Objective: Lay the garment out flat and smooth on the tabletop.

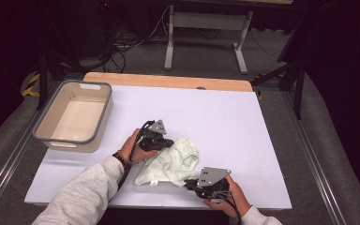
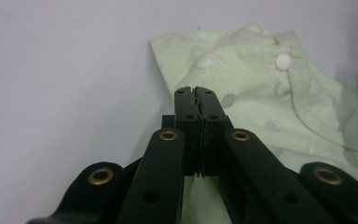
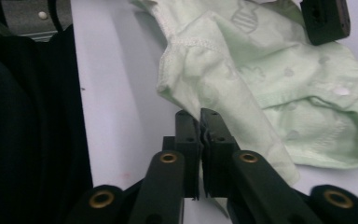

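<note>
A grey bin [image 1: 72, 117] sits at the far left corner of the table [image 1: 225, 112], with nothing in it that the high view shows. To its right, near the front edge and about midway along it, lies a crumpled pale green garment [image 1: 171, 164], a small piece of printed cotton with white snaps. The left gripper [image 1: 165, 142] rests at the garment's left edge with its jaws pressed together, and the left gripper view shows a thin fold of cloth pinched between them. The right gripper [image 1: 191, 183] sits at the front right corner of the garment, jaws likewise closed on a hem. The cloth looks light, soft and floppy, so it will likely sag and bunch when lifted. Hems and corners seem the best places to hold, well apart, to spread it flat.
</note>
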Available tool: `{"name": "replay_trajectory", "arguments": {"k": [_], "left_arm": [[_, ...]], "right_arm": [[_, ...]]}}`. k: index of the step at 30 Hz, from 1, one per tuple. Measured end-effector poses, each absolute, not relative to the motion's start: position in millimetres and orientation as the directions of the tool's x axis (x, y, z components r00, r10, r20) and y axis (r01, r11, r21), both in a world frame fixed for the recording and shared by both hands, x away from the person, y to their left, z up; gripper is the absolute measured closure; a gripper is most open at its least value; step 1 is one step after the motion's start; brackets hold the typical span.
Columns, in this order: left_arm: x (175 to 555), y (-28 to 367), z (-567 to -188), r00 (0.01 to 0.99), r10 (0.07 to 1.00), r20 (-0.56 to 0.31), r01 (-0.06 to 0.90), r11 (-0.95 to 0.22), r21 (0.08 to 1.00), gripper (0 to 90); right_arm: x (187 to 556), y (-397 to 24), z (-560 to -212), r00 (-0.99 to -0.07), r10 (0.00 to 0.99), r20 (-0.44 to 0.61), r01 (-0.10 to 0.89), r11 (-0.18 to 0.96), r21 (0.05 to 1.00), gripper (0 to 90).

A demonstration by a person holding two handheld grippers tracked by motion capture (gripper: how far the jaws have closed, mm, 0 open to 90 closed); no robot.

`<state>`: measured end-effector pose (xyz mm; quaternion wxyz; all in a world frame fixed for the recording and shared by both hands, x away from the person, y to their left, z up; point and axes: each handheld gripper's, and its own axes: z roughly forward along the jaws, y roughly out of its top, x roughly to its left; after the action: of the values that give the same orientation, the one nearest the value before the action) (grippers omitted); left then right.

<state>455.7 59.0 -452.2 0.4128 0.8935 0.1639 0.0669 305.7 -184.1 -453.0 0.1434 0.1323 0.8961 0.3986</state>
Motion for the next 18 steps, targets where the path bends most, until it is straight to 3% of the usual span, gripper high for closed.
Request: {"name": "replay_trajectory", "arguments": {"k": [14,18], "left_arm": [[432.3,101.1,-404.3,0.877,0.467,0.114,0.175,-0.533,0.828,89.4],[416.7,112.7,-409.5,0.864,0.493,0.102,0.199,-0.521,0.830,89.3]], "right_arm": [[315.2,-199.8,-413.5,-0.858,0.428,-0.283,0.044,0.609,0.792,89.4],[323.6,-206.5,-406.6,-0.837,0.451,-0.312,0.044,0.622,0.782,89.2]]}}
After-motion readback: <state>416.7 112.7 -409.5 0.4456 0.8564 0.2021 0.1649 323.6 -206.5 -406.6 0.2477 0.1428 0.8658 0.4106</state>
